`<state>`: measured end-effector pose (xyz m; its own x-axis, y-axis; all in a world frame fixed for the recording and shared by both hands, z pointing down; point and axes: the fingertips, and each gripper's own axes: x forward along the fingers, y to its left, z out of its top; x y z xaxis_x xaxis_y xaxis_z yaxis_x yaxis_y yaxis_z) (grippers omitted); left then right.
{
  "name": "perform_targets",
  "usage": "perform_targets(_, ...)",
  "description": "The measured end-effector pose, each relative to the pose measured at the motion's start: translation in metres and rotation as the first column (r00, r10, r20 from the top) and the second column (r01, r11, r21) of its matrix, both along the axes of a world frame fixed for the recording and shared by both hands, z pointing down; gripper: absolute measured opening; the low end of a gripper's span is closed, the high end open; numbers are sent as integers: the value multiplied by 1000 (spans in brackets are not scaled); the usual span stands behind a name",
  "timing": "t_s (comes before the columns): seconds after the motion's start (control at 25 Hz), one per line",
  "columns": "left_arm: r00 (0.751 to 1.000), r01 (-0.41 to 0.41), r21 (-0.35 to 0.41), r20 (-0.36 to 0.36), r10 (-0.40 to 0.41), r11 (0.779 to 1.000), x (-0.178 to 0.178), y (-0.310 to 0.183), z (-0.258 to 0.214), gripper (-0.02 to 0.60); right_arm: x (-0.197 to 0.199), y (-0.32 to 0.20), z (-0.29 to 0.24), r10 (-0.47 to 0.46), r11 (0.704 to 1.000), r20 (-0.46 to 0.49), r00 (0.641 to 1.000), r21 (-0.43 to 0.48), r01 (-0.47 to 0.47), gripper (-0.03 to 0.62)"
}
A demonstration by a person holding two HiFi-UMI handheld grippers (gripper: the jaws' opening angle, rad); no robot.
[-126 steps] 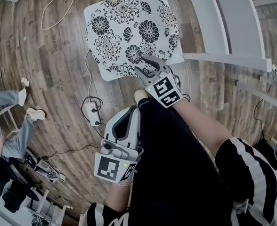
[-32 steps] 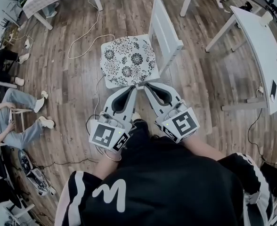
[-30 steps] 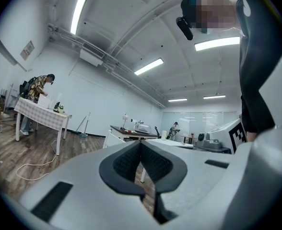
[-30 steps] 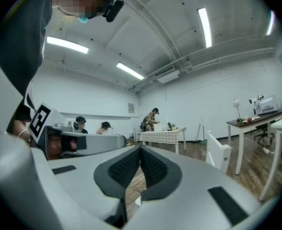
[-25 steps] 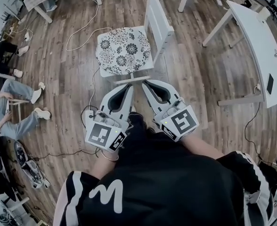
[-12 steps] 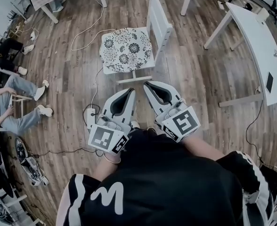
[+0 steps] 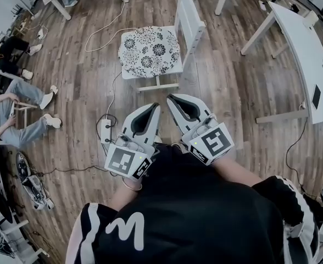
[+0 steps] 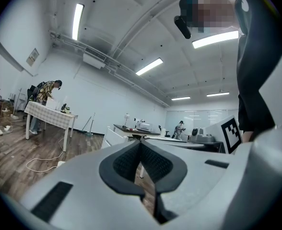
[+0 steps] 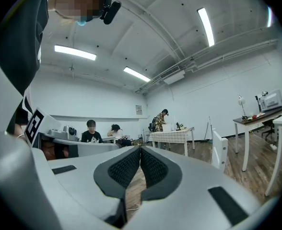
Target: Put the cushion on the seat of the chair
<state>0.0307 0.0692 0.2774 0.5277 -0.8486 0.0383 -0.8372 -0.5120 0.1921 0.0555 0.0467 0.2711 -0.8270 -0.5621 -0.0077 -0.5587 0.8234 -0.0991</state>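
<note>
Head view: floral cushion point(image 7: 150, 51) on white chair point(image 7: 189, 16) seat; left gripper point(image 7: 155, 107) and right gripper point(image 7: 171, 98) fully closed, empty, side by side, clear of chair.

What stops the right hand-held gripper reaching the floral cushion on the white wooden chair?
Probably yes: only wooden floor lies between the right hand-held gripper and the floral cushion, though it hangs short, jaws shut.
</note>
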Motion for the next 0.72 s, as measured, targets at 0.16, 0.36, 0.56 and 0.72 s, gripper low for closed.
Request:
perform_targets(0.16, 1000, 12, -2, 2, -12, 1000, -2, 2, 0, 3, 0, 4, 1, -15, 1000, -9, 1000, 2, 15, 21)
perform_targets(0.36, 1000, 17, 21, 11, -17, 1000, -5, 5, -7, 3, 0, 6, -2, -10, 1000, -15, 1000, 8, 10, 21)
perform_targets(0.56, 1000, 3, 6, 5, -3, 1000, -7, 19, -1, 3, -3, 19, 4, -2, 1000, -25, 1000, -7, 2, 21)
perform_targets(0.72, 1000, -18, -8, 2, 18, 1000, -12, 40, 4, 3, -9, 39, 12, 10, 999, -34, 999, -31, -11, 21)
